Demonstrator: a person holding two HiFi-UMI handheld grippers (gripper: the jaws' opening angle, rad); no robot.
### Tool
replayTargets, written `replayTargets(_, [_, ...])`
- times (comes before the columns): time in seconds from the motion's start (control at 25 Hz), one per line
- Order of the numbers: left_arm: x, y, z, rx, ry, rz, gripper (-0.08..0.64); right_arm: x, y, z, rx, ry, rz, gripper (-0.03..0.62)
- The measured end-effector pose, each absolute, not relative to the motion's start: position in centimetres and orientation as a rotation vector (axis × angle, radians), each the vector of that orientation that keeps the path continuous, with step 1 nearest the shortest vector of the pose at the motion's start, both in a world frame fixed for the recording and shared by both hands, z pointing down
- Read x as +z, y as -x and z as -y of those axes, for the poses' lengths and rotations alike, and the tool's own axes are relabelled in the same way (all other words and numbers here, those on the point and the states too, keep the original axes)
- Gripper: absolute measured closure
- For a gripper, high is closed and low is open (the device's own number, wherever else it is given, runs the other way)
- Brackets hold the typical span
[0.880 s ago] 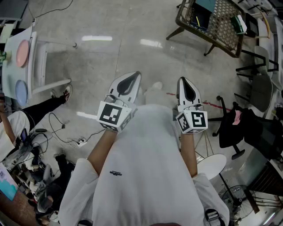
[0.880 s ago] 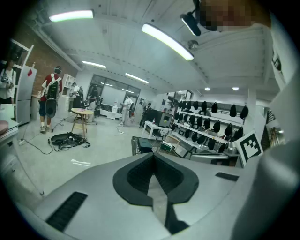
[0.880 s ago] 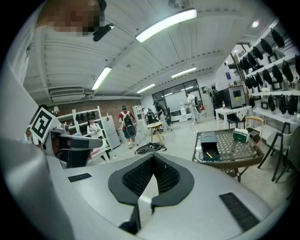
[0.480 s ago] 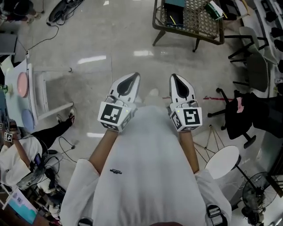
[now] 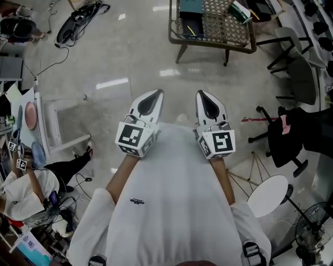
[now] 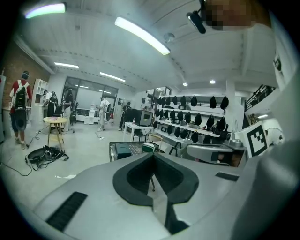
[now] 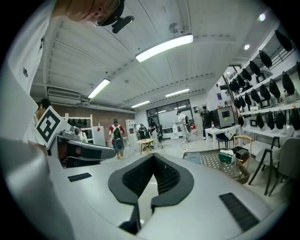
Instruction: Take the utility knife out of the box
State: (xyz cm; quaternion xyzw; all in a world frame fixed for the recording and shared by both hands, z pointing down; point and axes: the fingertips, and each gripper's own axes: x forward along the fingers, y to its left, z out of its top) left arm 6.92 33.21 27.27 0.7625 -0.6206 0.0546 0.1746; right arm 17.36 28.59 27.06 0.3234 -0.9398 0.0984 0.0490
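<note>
I hold both grippers level in front of my chest, side by side over the bare floor. The left gripper [image 5: 156, 92] [image 6: 152, 155] is shut with nothing in it. The right gripper [image 5: 201, 93] [image 7: 153, 155] is also shut and empty. Ahead stands a mesh-top table [image 5: 217, 32] [image 6: 125, 151] [image 7: 210, 159] with a few boxes on it: a dark one [image 5: 190, 26], a teal one [image 5: 190, 5] and a green-and-white one [image 5: 241, 11] [image 7: 227, 156]. No utility knife shows in any view.
Grey chairs [image 5: 299, 67] and a black office chair [image 5: 289, 136] stand at the right, with a round white stool [image 5: 268, 195] nearer me. At the left are a white table with a pink plate [image 5: 31, 115], a seated person [image 5: 28, 195] and cables [image 5: 78, 22].
The mesh-top table has slid from the top right toward the top middle of the head view and shows more fully. The right gripper has shifted a little left and up; both stay shut.
</note>
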Motion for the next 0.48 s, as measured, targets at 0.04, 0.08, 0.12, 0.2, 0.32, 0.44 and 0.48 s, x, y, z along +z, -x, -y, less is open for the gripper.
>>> replayTargets(0.04, [27.3,-7.4,-32.7,0.154,-2.165,1.753,0.558,27.0,-17.7,-28.2,0.291,-0.993,2.872,0.594])
replayTargets(0.08, [27.4,-7.7,-32.3,0.152,-2.167,1.747,0.558,27.0,-18.1,-27.7,0.281,-1.001,2.879,0.592])
replayTargets(0.12, [27.5,-8.1,-31.9,0.150,-2.167,1.741,0.558,27.1,-18.3,-27.4,0.274,-1.006,2.882,0.594])
replayTargets(0.2, [27.8,-8.6,-31.5,0.152,-2.164,1.731,0.558,27.2,-18.8,-26.9,0.275,-1.011,2.884,0.594])
replayTargets(0.32, [27.7,-8.8,-30.5,0.163,-2.175,1.718,0.558,27.3,-18.7,-26.1,0.263,-0.979,2.891,0.594])
replayTargets(0.44, [27.6,-8.3,-29.0,0.159,-2.174,1.716,0.558,27.3,-17.5,-25.5,0.203,-0.868,2.917,0.594])
replayTargets(0.48, [27.7,-8.1,-28.6,0.156,-2.170,1.712,0.558,27.5,-17.3,-25.3,0.194,-0.850,2.916,0.592])
